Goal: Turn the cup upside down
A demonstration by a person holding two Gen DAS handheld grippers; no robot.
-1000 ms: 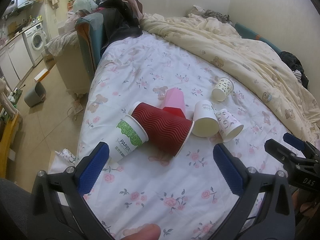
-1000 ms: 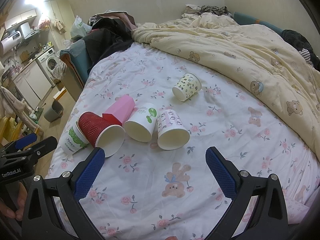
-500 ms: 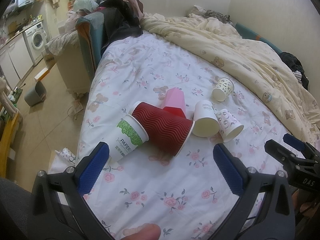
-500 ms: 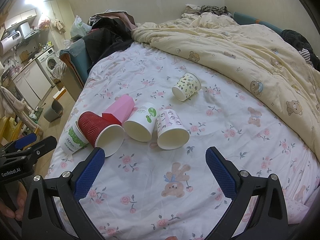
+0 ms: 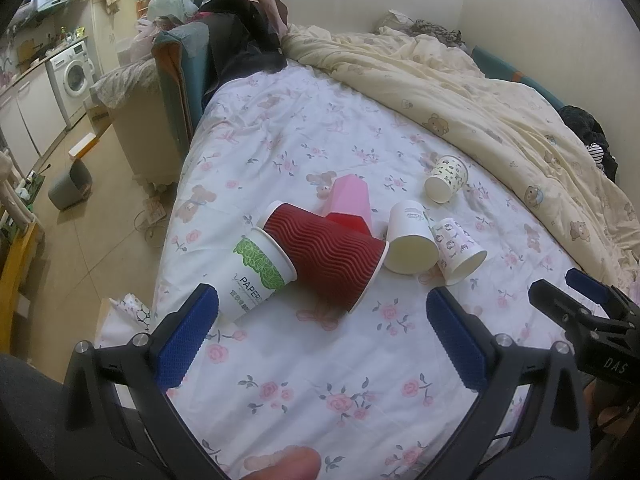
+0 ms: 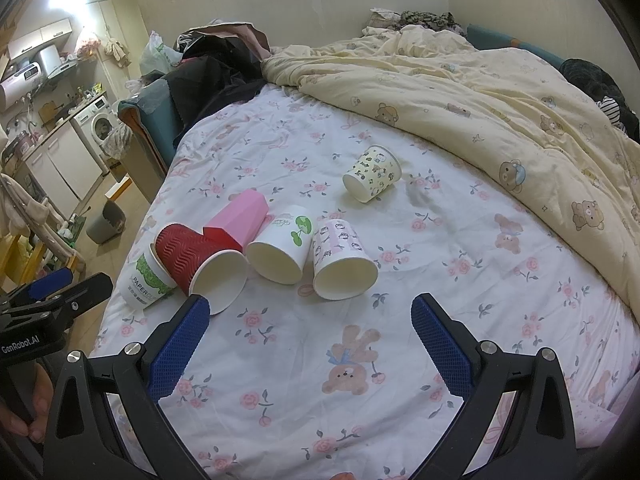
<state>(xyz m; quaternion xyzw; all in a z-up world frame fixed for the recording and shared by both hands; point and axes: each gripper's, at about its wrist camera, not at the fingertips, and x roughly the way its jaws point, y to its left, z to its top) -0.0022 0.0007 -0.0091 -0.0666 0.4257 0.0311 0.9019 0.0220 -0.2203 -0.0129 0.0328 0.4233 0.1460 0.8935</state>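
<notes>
Cups lying on floral bedsheet, both tongs spread and empty.
Red cup point(image 5: 332, 258) at frame centre overlaps pink cup point(image 5: 350, 200); left gripper point(image 5: 320, 334) and right gripper point(image 6: 310, 330) hover below, bases cut off.

The green-banded white cup point(image 5: 260, 276), lying at about 7 o'clock of the cup cluster, reads "PAPER" in grey letters, with smaller print beneath too small to read. In the left wrist view, the right gripper point(image 5: 592, 320) at 4 o'clock bears "DAS". In the right wrist view, the left gripper point(image 6: 48, 304) at 8 o'clock bears "GenRobot.AI".
</notes>
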